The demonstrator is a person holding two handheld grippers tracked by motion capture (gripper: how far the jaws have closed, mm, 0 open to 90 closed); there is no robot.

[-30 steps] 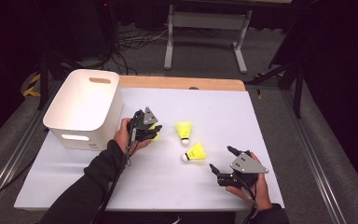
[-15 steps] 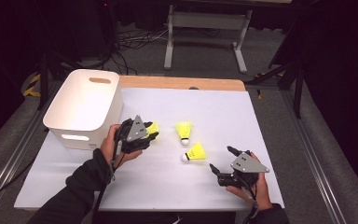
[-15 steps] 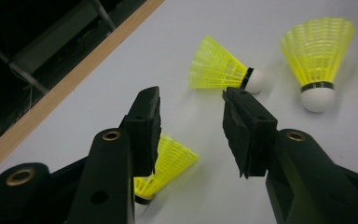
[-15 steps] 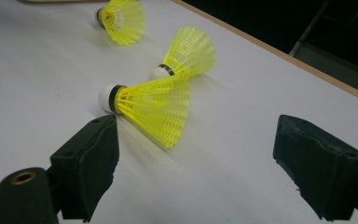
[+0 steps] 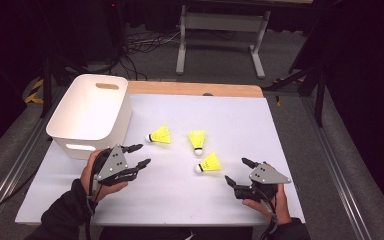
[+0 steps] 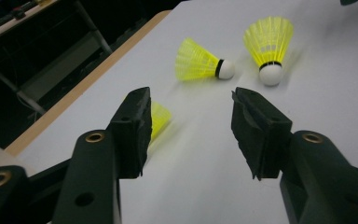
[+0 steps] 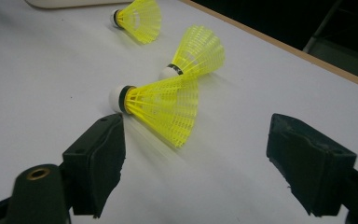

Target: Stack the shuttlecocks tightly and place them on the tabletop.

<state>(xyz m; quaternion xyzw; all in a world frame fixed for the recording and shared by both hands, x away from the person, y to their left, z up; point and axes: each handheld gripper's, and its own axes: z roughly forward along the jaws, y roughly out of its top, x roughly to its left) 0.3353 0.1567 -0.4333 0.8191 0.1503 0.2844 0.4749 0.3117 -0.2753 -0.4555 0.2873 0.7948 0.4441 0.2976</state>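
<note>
My left gripper (image 5: 136,155) has just been opening, with nothing between its jaws; it hovers near the table's (image 5: 290,150) left edge, beside the white bin (image 5: 92,116). The left shuttlecock (image 5: 159,135) lies just beyond its tips, toward the far edge, cork pointing at the bin, long axis across my reach. My right gripper (image 5: 236,173), spread and empty, sits near the front right corner, closest to the near shuttlecock (image 5: 208,164). The middle shuttlecock (image 5: 197,140) lies between them, cork toward me.
</note>
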